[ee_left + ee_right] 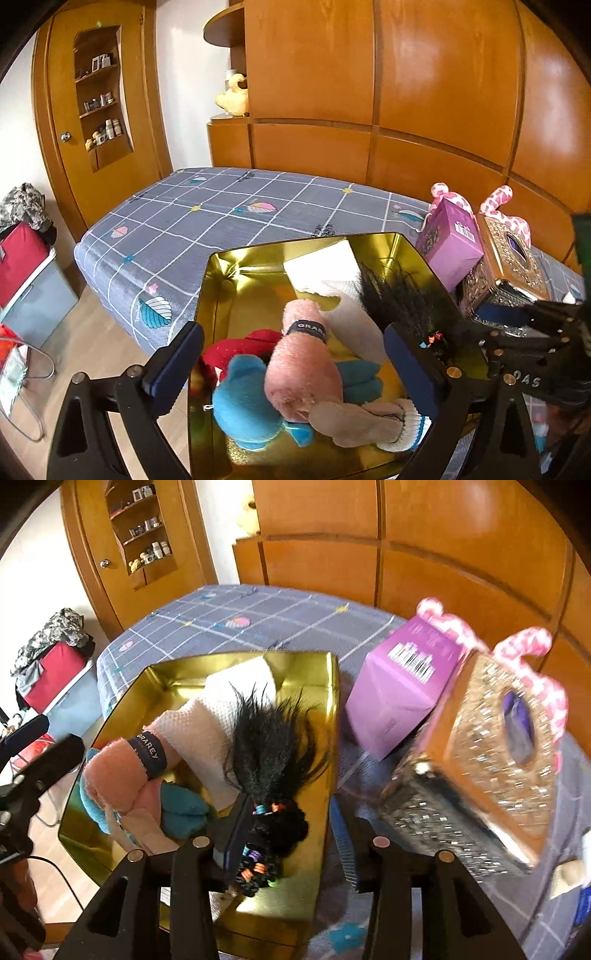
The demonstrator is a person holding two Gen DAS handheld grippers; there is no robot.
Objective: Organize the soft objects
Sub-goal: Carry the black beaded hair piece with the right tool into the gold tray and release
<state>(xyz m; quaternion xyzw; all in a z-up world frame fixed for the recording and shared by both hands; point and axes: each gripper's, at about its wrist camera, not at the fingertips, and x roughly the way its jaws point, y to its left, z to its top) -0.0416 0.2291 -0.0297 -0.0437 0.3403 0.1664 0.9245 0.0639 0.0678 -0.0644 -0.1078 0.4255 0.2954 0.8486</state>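
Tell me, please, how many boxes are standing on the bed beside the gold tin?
2: a purple carton leaning just right of the gold tin, and a glittery gold tissue box further right, against it. Others may be hidden behind them.

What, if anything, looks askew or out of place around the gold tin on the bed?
The purple box is askew: it sits tilted, leaning against the glittery tissue box rather than lying flat on the bed. Inside the gold tin, the pink plush, blue plush and black hairpiece lie heaped, not arranged.
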